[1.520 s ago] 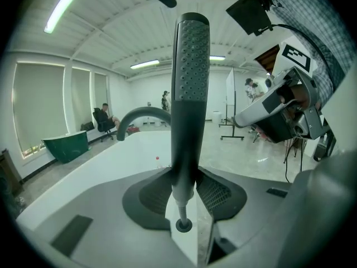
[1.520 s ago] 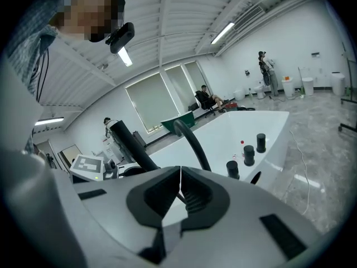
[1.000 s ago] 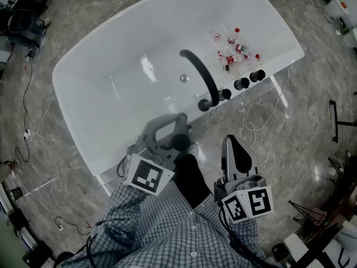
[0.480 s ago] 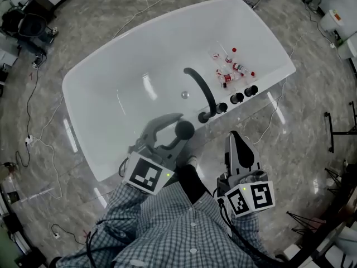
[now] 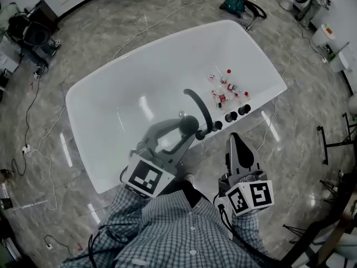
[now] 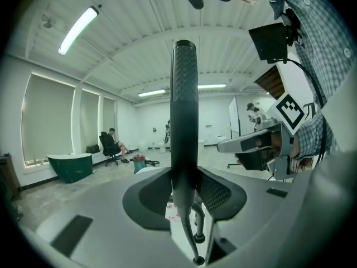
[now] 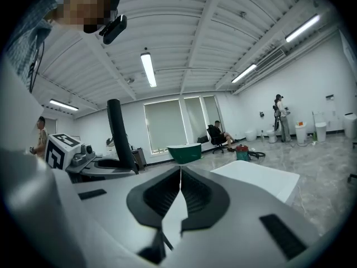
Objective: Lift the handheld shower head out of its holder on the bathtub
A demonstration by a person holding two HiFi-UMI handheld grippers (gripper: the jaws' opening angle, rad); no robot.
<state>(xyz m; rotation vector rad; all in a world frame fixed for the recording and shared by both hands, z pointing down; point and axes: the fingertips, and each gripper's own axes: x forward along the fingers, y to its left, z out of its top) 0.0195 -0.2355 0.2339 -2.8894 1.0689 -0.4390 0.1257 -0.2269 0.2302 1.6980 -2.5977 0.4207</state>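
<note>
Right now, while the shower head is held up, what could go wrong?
The shower head stands tall in the left gripper, clamped only near its bottom, so it might tip or slip and bang the bathtub. Its hose hangs below; lifting further could pull it tight or knock the small bottles by the taps.
</note>
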